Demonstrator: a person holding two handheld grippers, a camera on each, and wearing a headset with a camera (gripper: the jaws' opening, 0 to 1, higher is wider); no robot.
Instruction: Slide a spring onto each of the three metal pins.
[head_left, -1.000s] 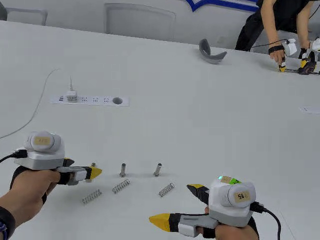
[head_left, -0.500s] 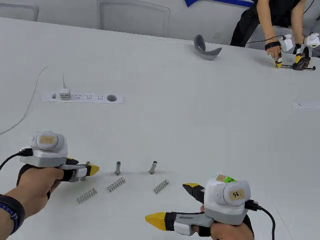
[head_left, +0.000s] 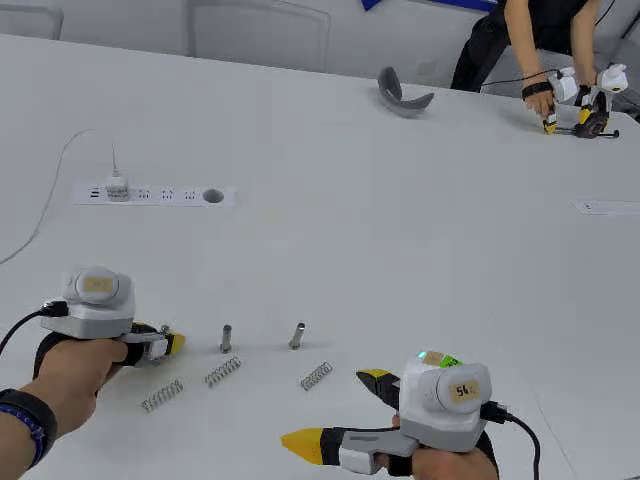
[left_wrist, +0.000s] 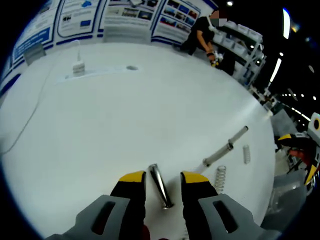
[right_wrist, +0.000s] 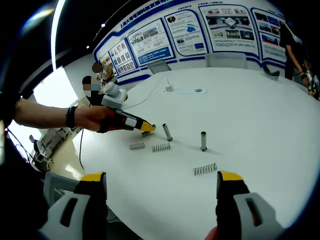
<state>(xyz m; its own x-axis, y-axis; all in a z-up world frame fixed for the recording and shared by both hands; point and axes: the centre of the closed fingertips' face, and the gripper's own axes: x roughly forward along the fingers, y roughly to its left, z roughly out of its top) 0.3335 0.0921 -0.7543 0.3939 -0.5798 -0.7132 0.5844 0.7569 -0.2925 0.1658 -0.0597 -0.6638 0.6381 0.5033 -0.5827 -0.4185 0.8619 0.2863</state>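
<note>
flanking a pin (left_wrist: 161, 190), left gripper (left_wrist: 163, 177) low

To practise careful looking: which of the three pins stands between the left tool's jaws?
The leftmost pin, between the left tool's yellow tips; the middle pin and right pin stand free.

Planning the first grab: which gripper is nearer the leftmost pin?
Left. The left gripper has jaws flanking the leftmost pin; the right gripper sits far off, near the rightmost spring.
</note>
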